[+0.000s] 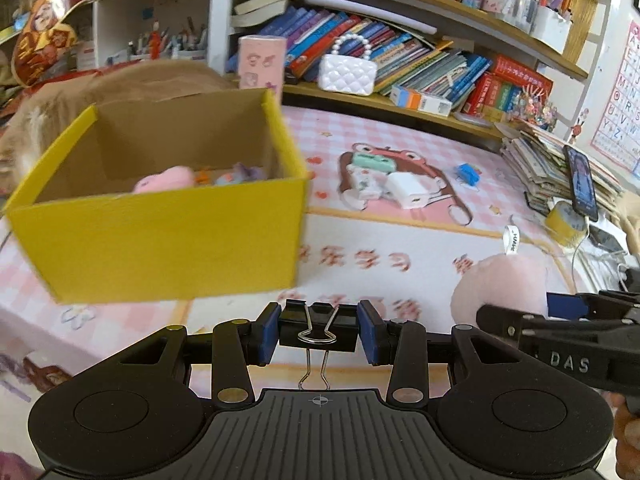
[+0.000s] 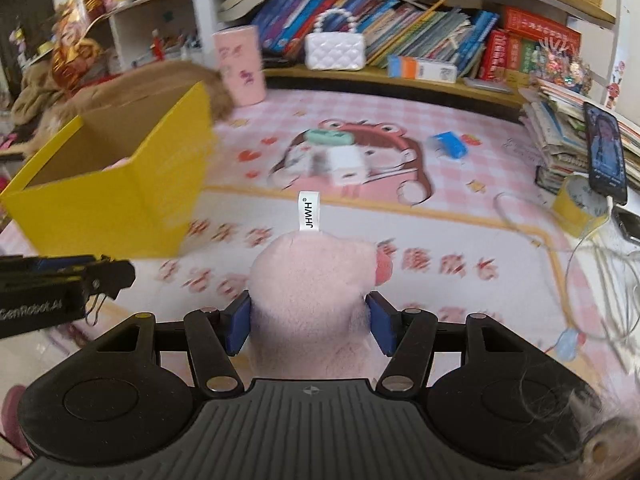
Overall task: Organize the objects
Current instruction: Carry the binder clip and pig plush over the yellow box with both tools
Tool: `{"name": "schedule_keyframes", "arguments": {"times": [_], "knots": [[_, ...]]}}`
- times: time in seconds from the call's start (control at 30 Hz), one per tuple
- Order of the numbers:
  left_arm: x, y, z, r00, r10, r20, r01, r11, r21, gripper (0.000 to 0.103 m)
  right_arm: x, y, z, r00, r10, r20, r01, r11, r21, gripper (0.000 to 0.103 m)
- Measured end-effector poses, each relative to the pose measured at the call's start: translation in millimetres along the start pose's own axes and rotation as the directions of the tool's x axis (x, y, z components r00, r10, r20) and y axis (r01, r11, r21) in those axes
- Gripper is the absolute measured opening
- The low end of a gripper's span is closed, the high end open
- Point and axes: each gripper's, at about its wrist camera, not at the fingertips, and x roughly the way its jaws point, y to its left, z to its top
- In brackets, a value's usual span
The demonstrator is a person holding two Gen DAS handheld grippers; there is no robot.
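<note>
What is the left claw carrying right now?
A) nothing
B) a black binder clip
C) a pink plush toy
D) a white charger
B: in the left wrist view the left claw is shut on the black binder clip, its wire handles pointing back toward the camera; the pink plush toy sits in the right claw instead.

The right claw [image 2: 308, 326] grips a pink plush toy [image 2: 312, 280] between its blue pads [image 2: 239, 328], near the yellow box [image 2: 120, 200] on the tabletop [image 2: 460, 280].
</note>
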Motion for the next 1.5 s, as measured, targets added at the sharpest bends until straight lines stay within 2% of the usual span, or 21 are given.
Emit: {"name": "schedule_keyframes", "arguments": {"times": [0.43, 0.8, 1.0, 1.2, 1.5], "knots": [[-56, 83, -47, 0.998, 0.054, -0.008, -0.055, 0.996, -0.065, 0.039, -15, 113, -41, 0.993, 0.100, -0.065, -0.105, 0.991, -0.078, 0.057], [-92, 131, -65, 0.995, 0.097, 0.005, -0.096, 0.989, -0.111, 0.039, -19, 167, -50, 0.986, 0.146, -0.074, -0.154, 0.981, -0.114, 0.057], [-107, 142, -59, 0.993, 0.110, 0.045, -0.105, 0.990, -0.093, 0.039, -24, 184, -42, 0.987, 0.153, -0.038, -0.157, 0.980, -0.126, 0.057], [-111, 150, -50, 0.990, 0.120, 0.080, -0.109, 0.986, -0.126, 0.039, -24, 192, -33, 0.986, 0.163, -0.028, -0.165, 0.977, -0.138, 0.057], [-112, 148, -19, 0.982, 0.116, 0.152, -0.096, 0.987, -0.130, 0.039, -24, 191, 4, 0.981, 0.193, 0.026, -0.189, 0.975, -0.118, 0.057]]}}
